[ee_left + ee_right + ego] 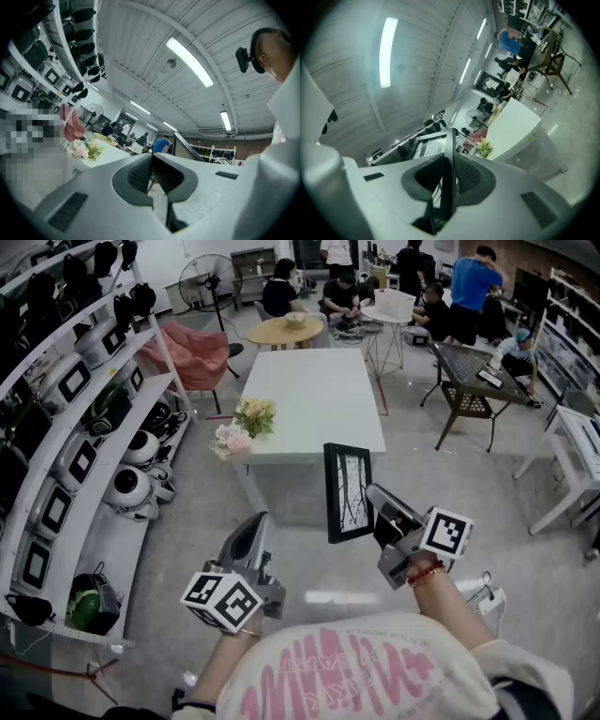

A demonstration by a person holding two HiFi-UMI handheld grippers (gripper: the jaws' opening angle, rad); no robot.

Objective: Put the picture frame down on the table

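The frame (348,491) is held upright in the air by the right gripper (371,493), whose jaws are pinched on its right edge; in the right gripper view the thin dark edge (449,154) is seen clamped between the pads. The frame hangs just short of the near edge of the white tabletop (319,390), over the floor and not over the tabletop itself. The left gripper (260,519) is held low on the left, with its jaws pressed together on nothing.

Several risks can be judged from this. The frame is gripped along one narrow edge only, so it could swivel in the pads or slip out if it is swung quickly. A release made too early would drop it on the floor, and any glass could be broken. If it is set down too close to the near edge, it could tip back off. The flowers (242,427) lie at the near left corner of the tabletop and could be knocked if the frame is carried in from that side. A hard landing on one corner is also to be avoided.
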